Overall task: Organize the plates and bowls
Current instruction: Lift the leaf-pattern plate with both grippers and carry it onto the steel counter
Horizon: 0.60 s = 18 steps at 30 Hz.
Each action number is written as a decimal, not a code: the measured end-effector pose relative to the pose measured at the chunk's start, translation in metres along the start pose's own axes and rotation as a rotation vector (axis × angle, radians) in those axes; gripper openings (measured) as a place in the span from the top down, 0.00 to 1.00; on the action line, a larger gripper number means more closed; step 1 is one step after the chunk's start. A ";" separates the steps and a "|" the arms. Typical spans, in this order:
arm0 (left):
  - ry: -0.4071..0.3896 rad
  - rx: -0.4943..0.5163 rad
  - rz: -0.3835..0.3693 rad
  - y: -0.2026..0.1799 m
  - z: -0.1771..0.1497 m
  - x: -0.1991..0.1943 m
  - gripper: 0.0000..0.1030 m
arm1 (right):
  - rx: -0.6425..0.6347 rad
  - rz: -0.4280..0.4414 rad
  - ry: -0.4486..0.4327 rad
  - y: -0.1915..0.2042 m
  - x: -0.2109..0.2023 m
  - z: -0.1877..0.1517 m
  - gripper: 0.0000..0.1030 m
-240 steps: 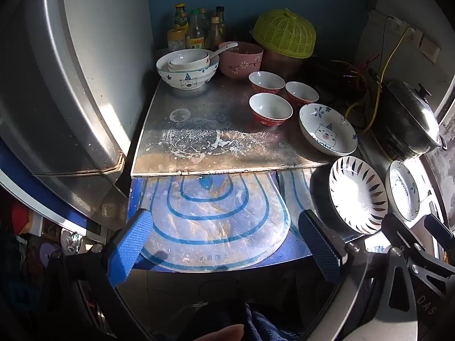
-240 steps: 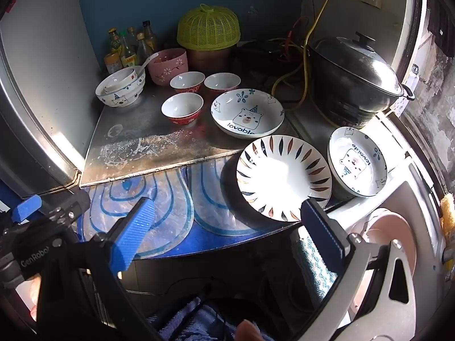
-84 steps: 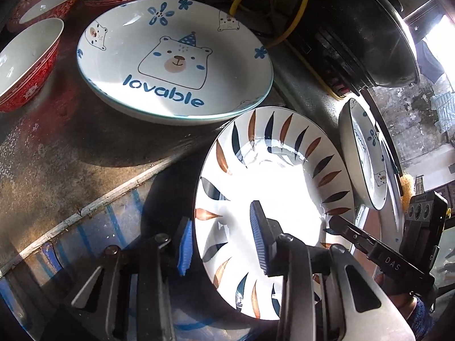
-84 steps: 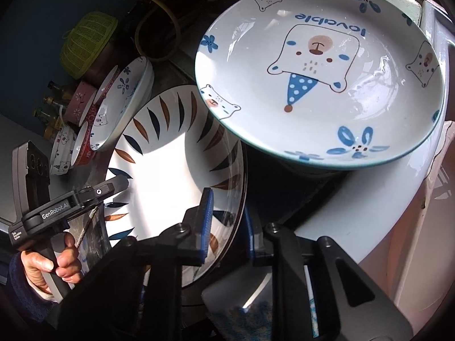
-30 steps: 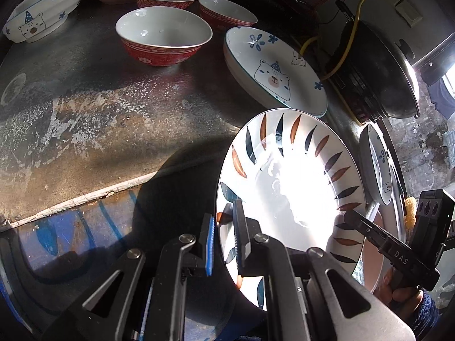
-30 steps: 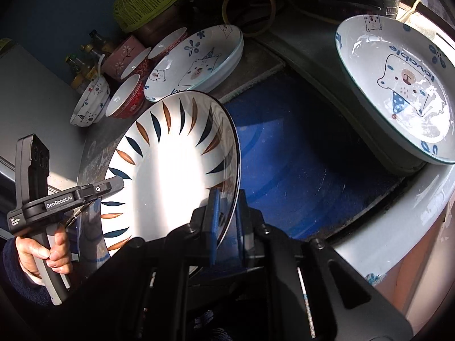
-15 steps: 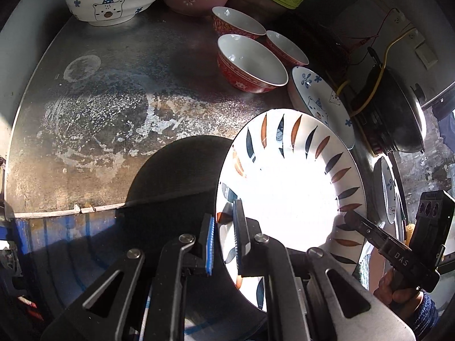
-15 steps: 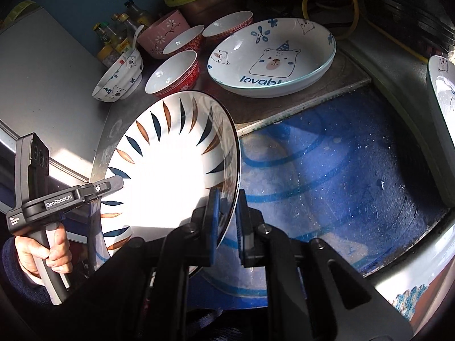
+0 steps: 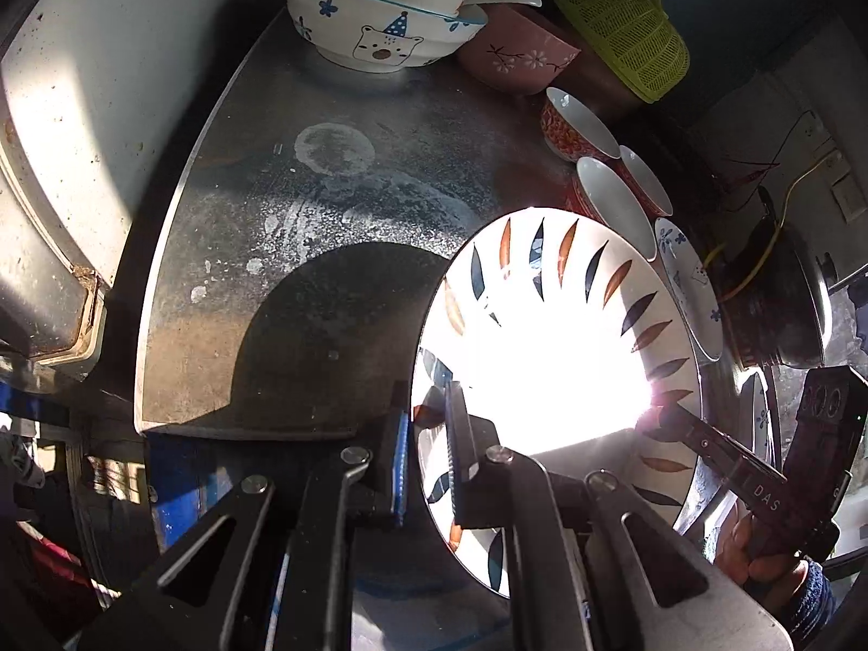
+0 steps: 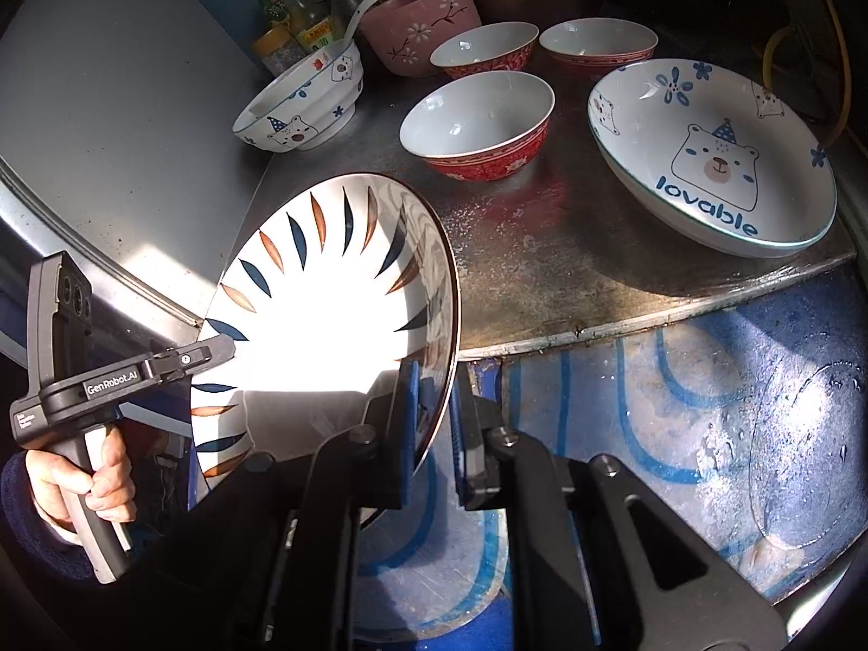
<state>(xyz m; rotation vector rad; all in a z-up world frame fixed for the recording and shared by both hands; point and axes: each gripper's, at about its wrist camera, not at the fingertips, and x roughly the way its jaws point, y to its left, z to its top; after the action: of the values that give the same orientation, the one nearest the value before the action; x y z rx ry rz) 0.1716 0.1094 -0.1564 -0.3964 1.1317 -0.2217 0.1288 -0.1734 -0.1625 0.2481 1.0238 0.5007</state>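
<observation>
A white plate with blue and brown leaf marks [image 9: 559, 336] [image 10: 331, 293] hangs in the air over the front of the metal counter [image 9: 336, 249] [image 10: 542, 255]. My left gripper [image 9: 426, 450] is shut on its left rim and my right gripper [image 10: 434, 423] is shut on its right rim. A person's hand holds each gripper. On the counter stand a "lovable" bear plate [image 10: 710, 163] [image 9: 689, 293], three red bowls [image 10: 477, 130] [image 9: 575, 125], a pink bowl [image 10: 417, 27] [image 9: 515, 59] and a bear bowl [image 9: 374, 27] [image 10: 298, 103] with a smaller bowl and a spoon inside it.
A yellow-green basket lid [image 9: 624, 27] and bottles [image 10: 304, 11] stand at the back. A dark lidded pot [image 9: 781, 304] sits at the right with yellow cable. A grey appliance wall [image 9: 70, 125] bounds the left. A blue-ringed mat [image 10: 678, 417] lies below the counter's edge.
Both grippers have carried the leaf plate leftward, away from the pot and over the front left of the metal counter, and they have rolled a little. Their hold on the rim is unchanged.
</observation>
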 end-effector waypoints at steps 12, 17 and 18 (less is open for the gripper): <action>-0.043 -0.058 0.070 0.057 0.027 0.000 0.89 | -0.075 0.035 0.041 0.040 0.057 0.037 0.88; -0.044 -0.075 0.096 0.074 0.034 0.002 0.89 | -0.103 0.042 0.060 0.048 0.074 0.044 0.88; -0.043 -0.077 0.103 0.075 0.033 0.001 0.89 | -0.105 0.044 0.065 0.048 0.076 0.044 0.88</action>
<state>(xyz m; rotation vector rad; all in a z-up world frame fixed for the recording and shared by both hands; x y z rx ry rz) 0.1999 0.1834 -0.1768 -0.4079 1.1171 -0.0794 0.1853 -0.0915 -0.1773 0.1617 1.0540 0.6038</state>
